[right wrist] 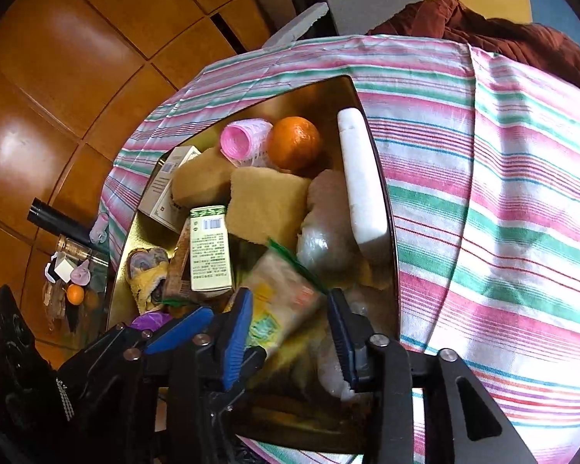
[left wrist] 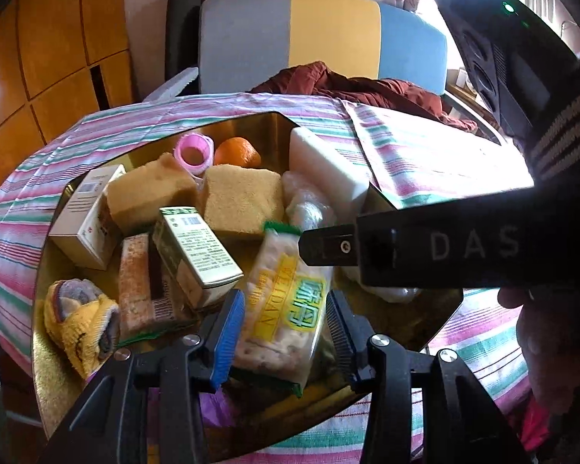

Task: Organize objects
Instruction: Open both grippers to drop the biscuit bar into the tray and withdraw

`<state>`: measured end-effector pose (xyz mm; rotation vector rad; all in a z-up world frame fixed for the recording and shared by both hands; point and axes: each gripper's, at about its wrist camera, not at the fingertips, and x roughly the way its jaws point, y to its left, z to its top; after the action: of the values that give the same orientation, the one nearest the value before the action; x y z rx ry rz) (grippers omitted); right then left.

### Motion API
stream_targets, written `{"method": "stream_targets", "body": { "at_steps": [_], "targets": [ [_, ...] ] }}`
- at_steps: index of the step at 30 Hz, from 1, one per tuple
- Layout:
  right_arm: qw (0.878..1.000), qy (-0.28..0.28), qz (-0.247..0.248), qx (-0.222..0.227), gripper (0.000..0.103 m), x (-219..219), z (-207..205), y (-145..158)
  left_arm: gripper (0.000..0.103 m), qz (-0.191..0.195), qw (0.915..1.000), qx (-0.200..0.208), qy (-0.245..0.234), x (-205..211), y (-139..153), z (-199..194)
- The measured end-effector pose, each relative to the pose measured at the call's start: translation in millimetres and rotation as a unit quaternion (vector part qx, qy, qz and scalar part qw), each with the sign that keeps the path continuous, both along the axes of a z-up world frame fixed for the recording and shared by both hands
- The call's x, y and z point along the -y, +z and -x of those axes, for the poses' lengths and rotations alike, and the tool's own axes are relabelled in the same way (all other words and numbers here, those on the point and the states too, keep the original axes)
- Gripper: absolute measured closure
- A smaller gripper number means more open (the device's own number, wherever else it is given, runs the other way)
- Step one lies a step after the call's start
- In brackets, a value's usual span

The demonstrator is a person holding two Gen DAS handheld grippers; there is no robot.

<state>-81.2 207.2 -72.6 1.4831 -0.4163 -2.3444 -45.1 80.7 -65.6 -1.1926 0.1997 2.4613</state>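
A gold tray point(left wrist: 58, 367) holds a heap of items. A clear snack packet point(left wrist: 286, 305) with yellow and green print lies tilted between the fingers of my left gripper point(left wrist: 286, 301). The jaws stand wide, with the pads close to the packet's edges. My right gripper point(right wrist: 290, 295) hovers open over the same packet point(right wrist: 278, 297), which looks blurred. One right finger point(left wrist: 328, 247) reaches in by the packet's top. Around it lie a green-white tin point(left wrist: 197, 247), two tan sponges point(left wrist: 243, 201), an orange point(left wrist: 236, 151), a pink roller point(left wrist: 194, 153) and a white block point(left wrist: 324, 166).
The tray sits on a striped cloth point(left wrist: 425, 154). A white carton point(left wrist: 85, 216), a brown bar point(left wrist: 135, 278), a yellow sock point(left wrist: 81, 321) and a plastic bag point(left wrist: 309, 201) fill its left and middle. Behind stand a chair point(left wrist: 328, 38) and a maroon garment point(left wrist: 367, 89). A hand point(left wrist: 553, 348) is at right.
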Motion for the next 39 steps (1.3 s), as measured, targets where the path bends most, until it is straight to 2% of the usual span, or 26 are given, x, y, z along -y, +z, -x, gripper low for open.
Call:
{"method": "stream_targets", "body": {
  "at_steps": [3, 12, 17, 19, 25, 31, 34, 39],
  "targets": [
    [1.0, -0.001, -0.007, -0.008, 0.05, 1, -4, 4, 0.058, 0.0, 1.0, -0.002, 0.003, 4, 2, -2],
    [0.998, -0.022, -0.033, -0.041, 0.044, -4, -24, 21, 0.058, 0.005, 0.9995, -0.011, 0.03, 18, 9, -8],
    [0.993, -0.047, -0.068, -0.08, 0.036, -6, -43, 35, 0.057, 0.017, 0.9968, -0.047, 0.063, 27, 25, -15],
    [0.991, -0.06, -0.077, -0.093, 0.029, -8, -50, 39, 0.057, 0.02, 0.9952, -0.06, 0.074, 30, 32, -18],
    [0.982, -0.081, -0.121, -0.123, 0.017, -5, -64, 44, 0.057, 0.018, 0.9912, -0.081, 0.104, 40, 49, -23],
    [0.975, -0.088, -0.149, -0.138, 0.016, -3, -70, 45, 0.052, 0.049, 0.9826, -0.117, 0.136, 40, 61, -33],
    [0.974, -0.088, -0.156, -0.14, 0.016, 0, -71, 45, 0.042, 0.036, 0.9815, -0.123, 0.142, 44, 65, -36],
    [0.972, -0.089, -0.161, -0.143, 0.016, 2, -74, 46, 0.042, 0.024, 0.9802, -0.121, 0.154, 46, 67, -36]
  ]
}}
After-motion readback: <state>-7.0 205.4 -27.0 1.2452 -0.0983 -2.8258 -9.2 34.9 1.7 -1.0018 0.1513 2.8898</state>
